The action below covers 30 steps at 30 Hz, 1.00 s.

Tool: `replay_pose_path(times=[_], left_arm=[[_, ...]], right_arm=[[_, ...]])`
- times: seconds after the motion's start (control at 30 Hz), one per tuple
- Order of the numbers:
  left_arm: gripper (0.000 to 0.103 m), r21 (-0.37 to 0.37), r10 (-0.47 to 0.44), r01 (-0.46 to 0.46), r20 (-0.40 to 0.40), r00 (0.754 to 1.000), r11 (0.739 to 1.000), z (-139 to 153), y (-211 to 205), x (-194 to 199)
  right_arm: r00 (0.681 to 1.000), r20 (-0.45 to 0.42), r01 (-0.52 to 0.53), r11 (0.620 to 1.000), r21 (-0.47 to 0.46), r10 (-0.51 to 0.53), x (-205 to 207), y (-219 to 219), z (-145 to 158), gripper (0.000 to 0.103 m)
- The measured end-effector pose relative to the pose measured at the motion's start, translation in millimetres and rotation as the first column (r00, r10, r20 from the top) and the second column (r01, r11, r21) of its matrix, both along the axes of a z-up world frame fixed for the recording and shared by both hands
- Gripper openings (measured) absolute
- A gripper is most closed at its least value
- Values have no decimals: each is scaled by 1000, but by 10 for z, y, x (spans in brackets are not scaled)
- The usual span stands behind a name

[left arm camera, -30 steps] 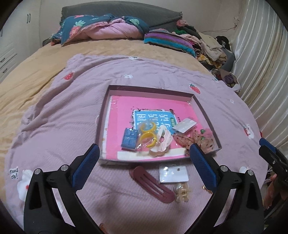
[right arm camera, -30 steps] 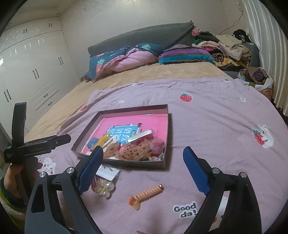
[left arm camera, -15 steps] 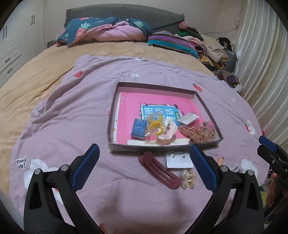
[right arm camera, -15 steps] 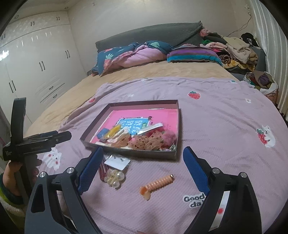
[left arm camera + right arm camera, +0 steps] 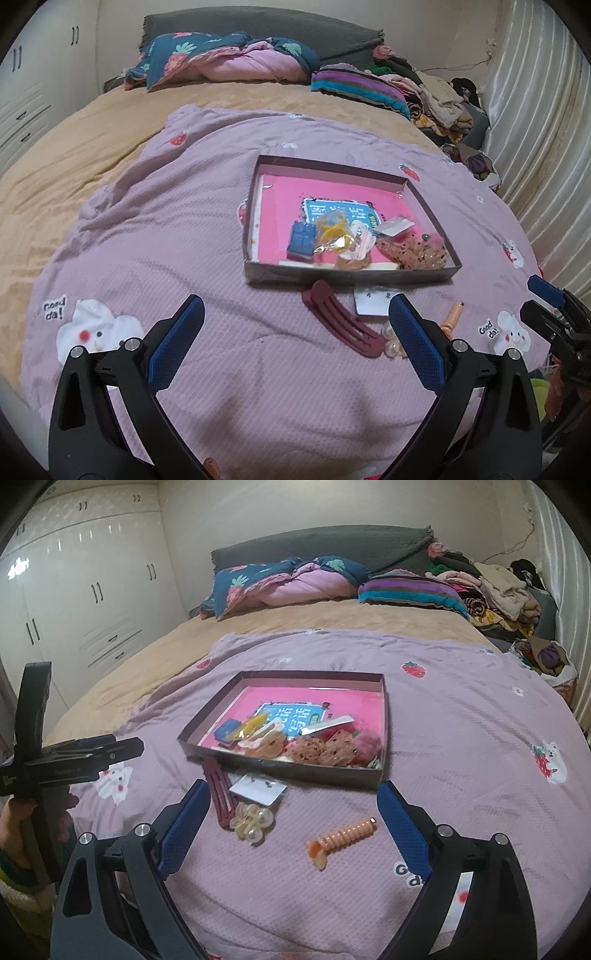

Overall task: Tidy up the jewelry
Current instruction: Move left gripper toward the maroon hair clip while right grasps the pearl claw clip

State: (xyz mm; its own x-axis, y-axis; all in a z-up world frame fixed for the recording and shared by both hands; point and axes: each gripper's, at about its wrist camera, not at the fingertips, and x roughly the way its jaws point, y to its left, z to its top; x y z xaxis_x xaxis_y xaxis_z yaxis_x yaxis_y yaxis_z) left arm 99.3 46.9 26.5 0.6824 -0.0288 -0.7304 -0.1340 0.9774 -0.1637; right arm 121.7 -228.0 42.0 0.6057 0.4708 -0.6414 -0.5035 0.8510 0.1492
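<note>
A: Bedroom light was dim, and the lilac blanket (image 5: pixel 461 738) covered the bed in the lower half of both views. What had changed over the last second?

B: Both cameras had drawn back. The box (image 5: pixel 347 275) sat near frame centre a second earlier; by this moment it lay higher, in the upper middle of the left view, with more blanket showing below it.

A: So nothing got picked up?

B: Nothing. The left gripper (image 5: pixel 295 328) had its fingers spread wide and empty at the bottom of its frame, and the right gripper (image 5: pixel 293 821) was the same.

A: Where were the loose pieces?

B: 4 lay on the blanket just below the box's near wall: the maroon clip (image 5: pixel 221 794), the earring card (image 5: pixel 258 789) touching it, the pearl flower clip (image 5: pixel 252 821) just below those, and the peach spiral clip (image 5: pixel 343 836) to the right, apart from the rest. They hadn't shifted on the blanket.

A: Meaning for the job?

B: I judged it unfinished. The box already held a heap of clips and packets along its lower edge, but 4 items were outside. The spiral clip sat between the right gripper's fingers in view, so it looked the likeliest next target.
</note>
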Motion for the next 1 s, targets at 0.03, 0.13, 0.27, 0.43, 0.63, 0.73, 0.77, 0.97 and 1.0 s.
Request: replay_pose_path(times=[0.03,0.13,0.27,0.43,0.63,0.73,0.77,0.97,1.0], left_arm=[[93,-1,4,-4,-2,1000,1000,-10,17,-17],[93,-3,14,-14,-6,1000,1000,-39,60,-65],[93,-3,21,-21,-15,1000,1000,-72,88,-118],[93,-6,24,-25,-29,999,1000,-132,105,-182],[93,-19,17,-18,-51,999,1000,-224,115,-238],[93,-20,8,-9,-65,998,1000,-277,91,-246],[93,-21,5,-6,-69,998,1000,-295,90,-247],[93,-27,-17,14,-97,995,1000,-417,25,-238],[93,-27,-20,18,-101,995,999,-432,13,-233]], right_arm=[[1000,1,-5,1000,-3,5,-10,17,-3,91],[1000,5,-23,1000,-18,23,-56,89,-15,91],[999,4,-44,999,-30,44,-112,170,-45,91],[998,-8,-69,997,-44,69,-162,256,-111,91],[996,-29,-91,994,-60,89,-199,340,-203,91],[995,-44,-98,993,-65,95,-210,367,-255,91],[994,-47,-99,993,-67,96,-212,376,-273,91],[993,-60,-103,991,-81,98,-219,392,-351,91],[993,-63,-103,991,-82,98,-214,392,-369,91]])
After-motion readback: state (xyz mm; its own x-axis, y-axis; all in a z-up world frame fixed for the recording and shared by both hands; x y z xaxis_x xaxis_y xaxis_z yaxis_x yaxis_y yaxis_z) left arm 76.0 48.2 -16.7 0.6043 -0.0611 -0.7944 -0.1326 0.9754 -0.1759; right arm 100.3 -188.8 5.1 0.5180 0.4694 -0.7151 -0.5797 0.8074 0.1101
